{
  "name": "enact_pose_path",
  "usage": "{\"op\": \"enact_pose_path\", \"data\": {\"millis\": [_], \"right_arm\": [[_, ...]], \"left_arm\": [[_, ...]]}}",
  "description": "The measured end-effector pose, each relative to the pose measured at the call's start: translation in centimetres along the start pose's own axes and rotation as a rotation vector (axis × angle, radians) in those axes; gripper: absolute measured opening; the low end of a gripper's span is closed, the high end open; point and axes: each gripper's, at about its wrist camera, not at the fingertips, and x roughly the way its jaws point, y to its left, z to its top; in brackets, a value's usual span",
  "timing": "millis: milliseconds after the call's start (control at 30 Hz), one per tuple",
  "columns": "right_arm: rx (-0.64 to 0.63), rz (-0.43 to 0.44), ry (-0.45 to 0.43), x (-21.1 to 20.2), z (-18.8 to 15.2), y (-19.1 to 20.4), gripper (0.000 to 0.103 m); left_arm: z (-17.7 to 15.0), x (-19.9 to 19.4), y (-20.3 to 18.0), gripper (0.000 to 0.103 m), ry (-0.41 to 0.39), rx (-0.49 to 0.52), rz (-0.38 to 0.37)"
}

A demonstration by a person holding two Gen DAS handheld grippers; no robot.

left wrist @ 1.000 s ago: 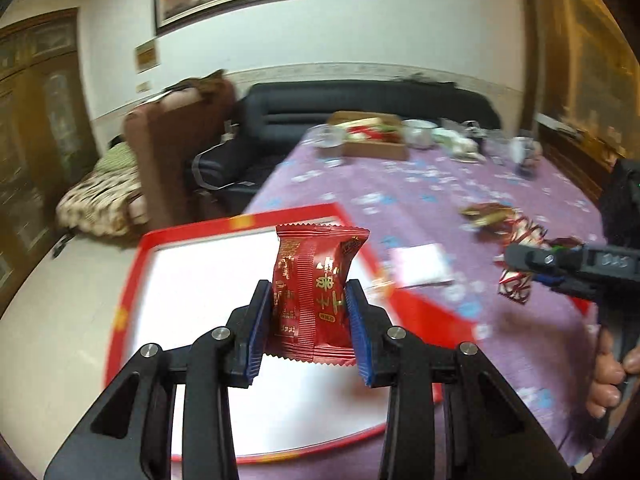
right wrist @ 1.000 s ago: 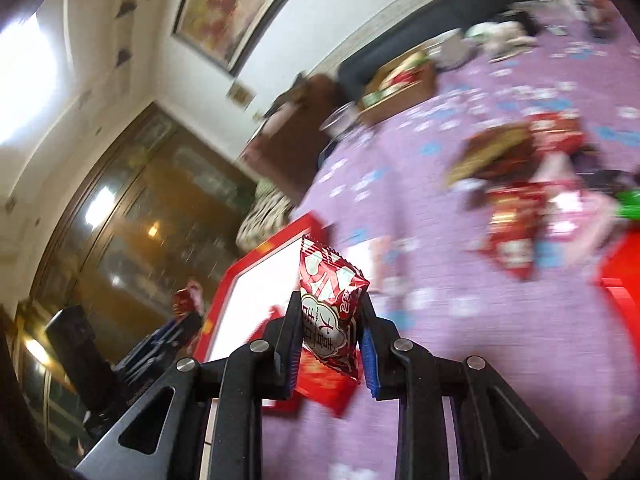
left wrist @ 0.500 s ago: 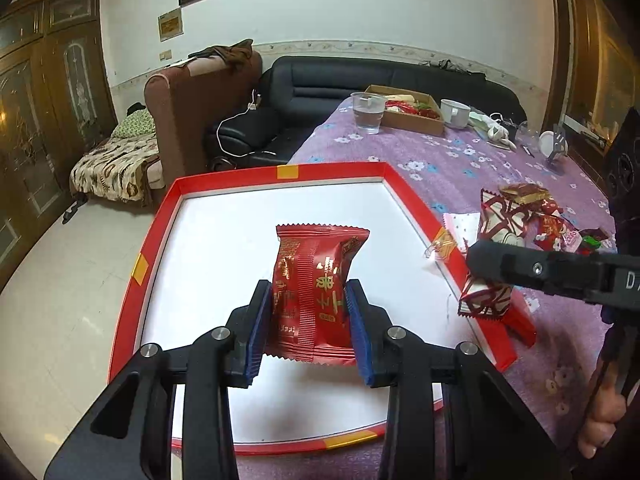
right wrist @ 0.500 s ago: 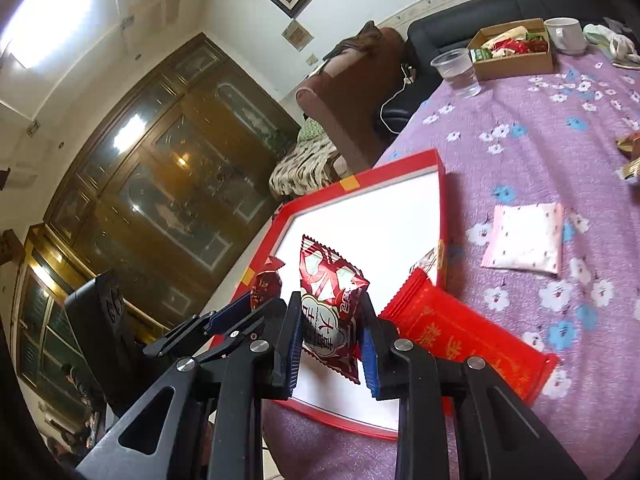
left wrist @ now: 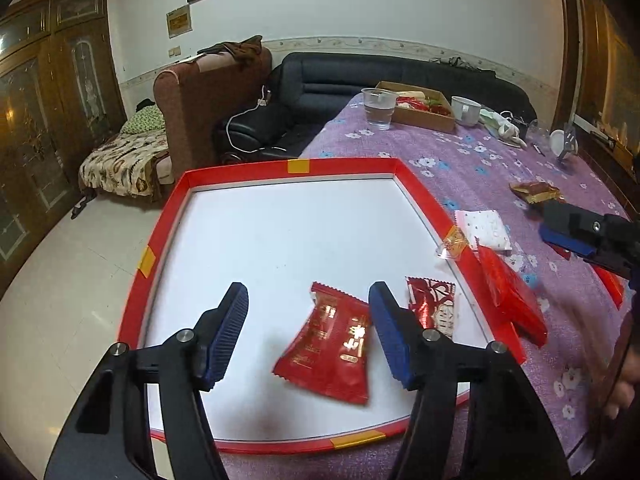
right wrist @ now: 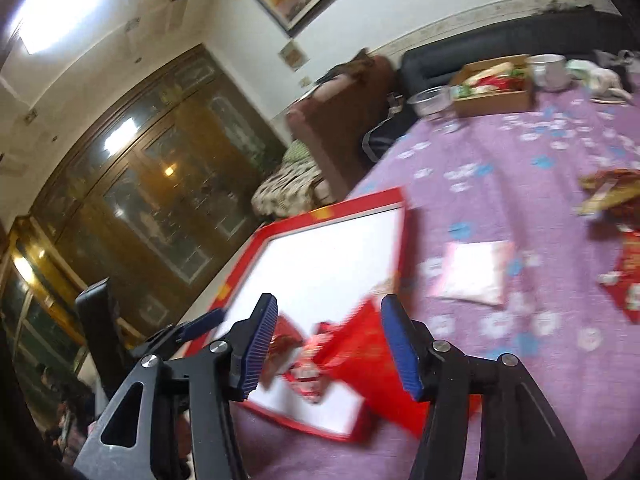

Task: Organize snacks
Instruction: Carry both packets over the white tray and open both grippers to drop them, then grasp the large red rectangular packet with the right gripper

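Observation:
My left gripper (left wrist: 308,332) is open above a red-rimmed white tray (left wrist: 168,216). A red snack packet with gold print (left wrist: 332,348) lies flat on the tray just under it. A red-and-white patterned packet (left wrist: 434,306) lies beside it near the tray's right rim. My right gripper (right wrist: 328,344) is open and empty over the tray's near corner (right wrist: 320,216); it also shows at the right of the left wrist view (left wrist: 576,232). The right wrist view is blurred; both packets (right wrist: 308,372) show below its jaws.
A long red packet (left wrist: 508,292) leans on the tray's right rim. A white-pink packet (left wrist: 486,228) and more snacks (left wrist: 534,190) lie on the purple floral tablecloth (left wrist: 460,152). A cardboard box (left wrist: 420,110), plastic cup (left wrist: 378,108) and mug (left wrist: 466,110) stand at the far end.
Both grippers have opened and let their packets drop onto the tray. The right gripper has pulled back to the right, its view swinging toward the table.

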Motion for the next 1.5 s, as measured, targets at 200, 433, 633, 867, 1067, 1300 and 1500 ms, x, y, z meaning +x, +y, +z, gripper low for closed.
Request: {"op": "enact_pose_path", "data": {"millis": [200, 433, 633, 867, 1067, 1300, 1500], "right_arm": [[0.106, -0.126, -0.074, -4.5, 0.3, -5.7, 0.057], [0.171, -0.278, -0.161, -11.1, 0.0, -11.1, 0.064], [0.193, -0.420, -0.150, -15.3, -1.0, -14.6, 0.070], [0.084, -0.551, 0.041, -14.9, -1.6, -16.6, 0.075], [-0.001, -0.586, 0.141, -12.3, -2.3, -16.2, 0.076], [-0.162, -0.665, 0.177, -9.7, -2.6, -13.8, 0.047], [-0.091, -0.498, 0.139, -10.1, -2.2, -14.4, 0.047]], "left_arm": [[0.1, -0.3, -2.0, 0.062, 0.003, 0.055, -0.078], [-0.2, -0.6, -5.2, 0.062, 0.009, 0.143, -0.132], [0.0, -0.6, -6.1, 0.063, 0.031, 0.152, -0.157], [0.4, -0.7, -7.3, 0.076, 0.048, 0.163, -0.174], [1.1, -0.2, -8.8, 0.076, 0.082, 0.175, -0.225], [1.1, 1.5, -9.8, 0.076, 0.132, 0.181, -0.262], [1.3, 1.3, -12.3, 0.062, 0.136, 0.235, -0.342]]}}
